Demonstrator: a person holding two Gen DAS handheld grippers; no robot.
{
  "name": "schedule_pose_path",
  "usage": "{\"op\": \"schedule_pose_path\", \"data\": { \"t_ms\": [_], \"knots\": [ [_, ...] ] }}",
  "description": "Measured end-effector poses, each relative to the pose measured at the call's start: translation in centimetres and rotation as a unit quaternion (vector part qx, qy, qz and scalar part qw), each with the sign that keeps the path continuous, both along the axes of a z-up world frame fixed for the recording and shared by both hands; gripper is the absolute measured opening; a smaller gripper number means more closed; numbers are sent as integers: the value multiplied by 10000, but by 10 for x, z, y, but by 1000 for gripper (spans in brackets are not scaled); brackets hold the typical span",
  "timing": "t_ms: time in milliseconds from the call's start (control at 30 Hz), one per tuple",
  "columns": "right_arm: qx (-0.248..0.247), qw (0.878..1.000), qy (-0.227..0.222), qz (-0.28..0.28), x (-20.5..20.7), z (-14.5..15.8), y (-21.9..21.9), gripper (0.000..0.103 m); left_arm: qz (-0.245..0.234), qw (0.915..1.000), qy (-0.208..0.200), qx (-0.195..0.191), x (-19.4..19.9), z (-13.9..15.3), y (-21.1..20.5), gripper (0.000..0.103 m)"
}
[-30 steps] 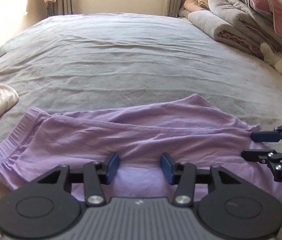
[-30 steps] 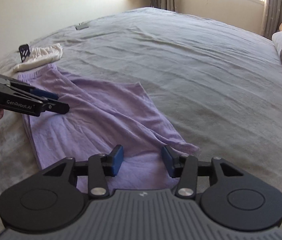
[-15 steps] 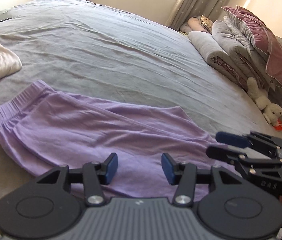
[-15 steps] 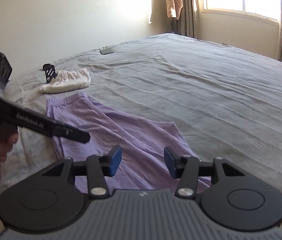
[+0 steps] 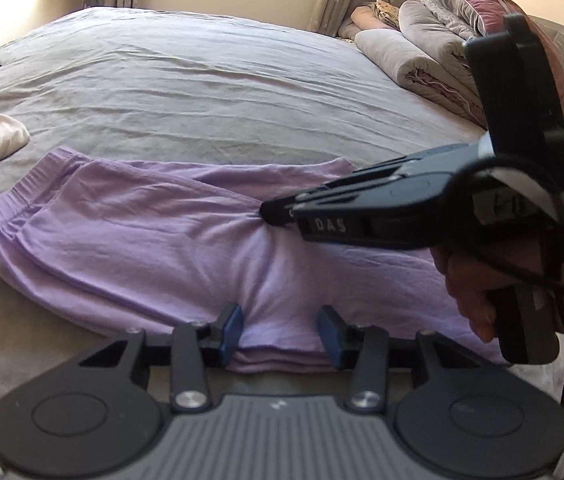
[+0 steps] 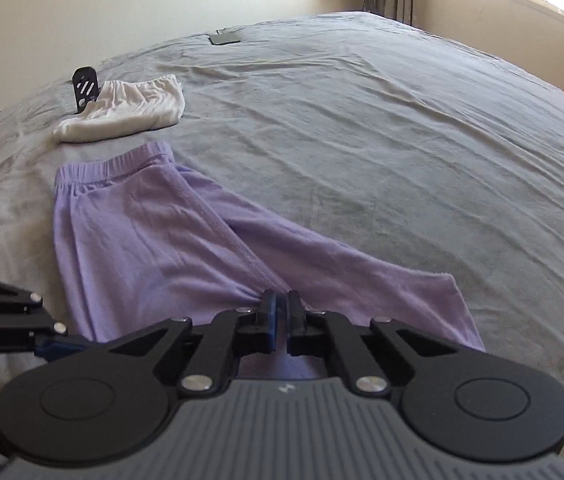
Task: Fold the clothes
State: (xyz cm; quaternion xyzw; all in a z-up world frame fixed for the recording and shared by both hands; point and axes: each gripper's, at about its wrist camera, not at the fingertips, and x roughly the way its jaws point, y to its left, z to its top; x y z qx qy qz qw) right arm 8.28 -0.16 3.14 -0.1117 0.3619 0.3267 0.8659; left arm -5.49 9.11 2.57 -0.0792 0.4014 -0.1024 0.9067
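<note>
A wide bed [image 5: 210,80] under a wrinkled grey sheet fills the room ahead of me, with a window and curtains at its far side and rolled blankets and pillows [image 5: 433,52] stacked along one edge. On the near part of the bed lie the purple trousers [image 5: 130,232], folded lengthwise so one leg lies over the other. The elastic waistband [image 6: 110,166] points toward a folded cream garment [image 6: 122,110] that sits close by but apart from it. The cloth is soft and lightly creased, with a stitched seam running down the middle.

My right gripper [image 6: 280,312] has its jaws pressed together on a bunch of the purple cloth along that seam, partway down the leg, and the fabric gathers into small puckers where it is pinched. My left gripper [image 5: 280,330] rests at the near edge of the trousers with its jaws spread wide, the layered fabric edge lying between the blue pads [image 5: 234,328] but not clamped.

A dark flat object [image 6: 225,37] lies far off on the sheet.
</note>
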Motion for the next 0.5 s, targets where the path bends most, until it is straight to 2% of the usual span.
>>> {"op": "schedule_pose_path", "data": {
  "t_ms": [33,167,233,300,333,433,500],
  "knots": [
    [-89,9999,-79,-111,3,1,0,3,2,10000,8,-7,0,0,1,44],
    [-376,9987,-288,-168,7,-6,1,1,11,10000,39,-35,-2,0,3,44],
    [-474,9976,-488,-148,0,2,-1,2,5,9999,55,-83,-2,1,4,44],
    [-184,9957,-737,-525,-9,20,-17,4,-40,9998,63,-194,-1,3,7,44],
    [87,9930,-828,-837,-14,30,-30,17,-58,9997,41,-237,-1,4,8,46],
    [872,9768,-690,-1831,-43,45,-80,43,-27,9993,-97,-347,-3,9,13,46],
    [1047,9647,-512,-2363,-72,42,-113,43,-76,9987,-281,-409,-7,16,13,46]
  ]
}}
